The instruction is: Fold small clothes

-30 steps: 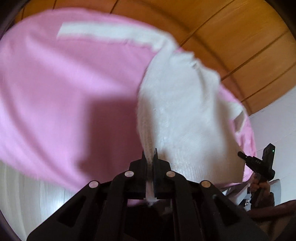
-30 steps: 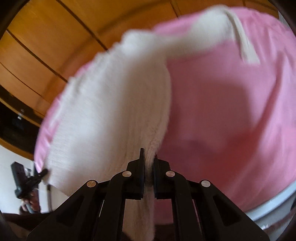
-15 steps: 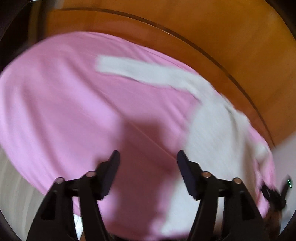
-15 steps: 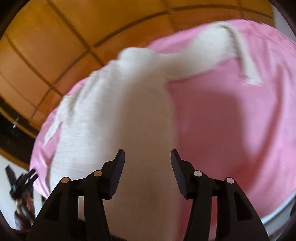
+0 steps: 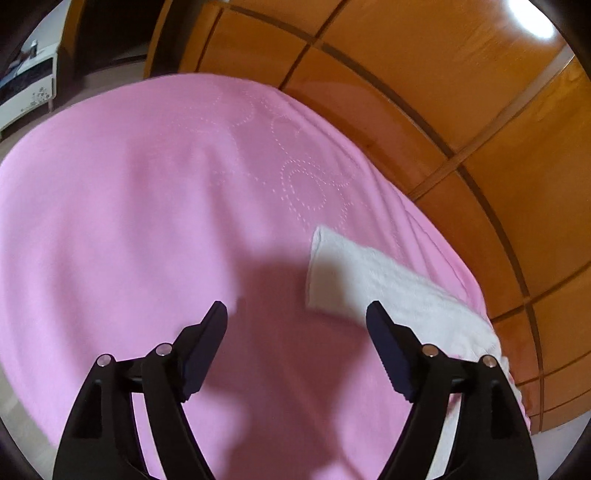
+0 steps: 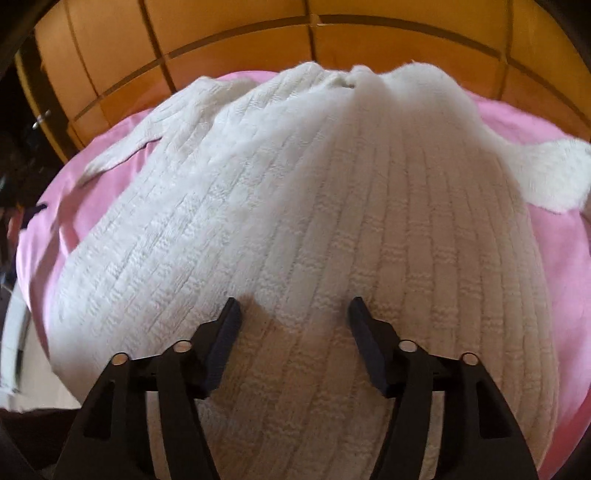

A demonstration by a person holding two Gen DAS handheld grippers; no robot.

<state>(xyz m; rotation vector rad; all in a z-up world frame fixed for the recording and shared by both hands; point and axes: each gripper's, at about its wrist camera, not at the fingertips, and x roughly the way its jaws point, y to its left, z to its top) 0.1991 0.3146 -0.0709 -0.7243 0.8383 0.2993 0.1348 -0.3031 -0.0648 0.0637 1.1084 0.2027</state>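
A white ribbed knit sweater (image 6: 314, 229) lies spread flat on a pink cloth (image 6: 554, 258), body toward me, one sleeve out to each side. My right gripper (image 6: 293, 310) is open and empty, just above the sweater's lower body. In the left wrist view only one white sleeve (image 5: 373, 280) shows, lying on the pink cloth (image 5: 147, 221) at the right. My left gripper (image 5: 297, 314) is open and empty over bare pink cloth, its right finger next to the sleeve's cuff.
Orange wooden panels (image 5: 443, 92) run along the far edge of the pink surface and also show in the right wrist view (image 6: 221, 33). A white cabinet (image 5: 26, 88) stands at the far left, beyond the cloth.
Both grippers were shut on the sweater's hem a second ago; both have opened and let it drop flat. The left gripper has swung left, away from the body toward the sleeve.
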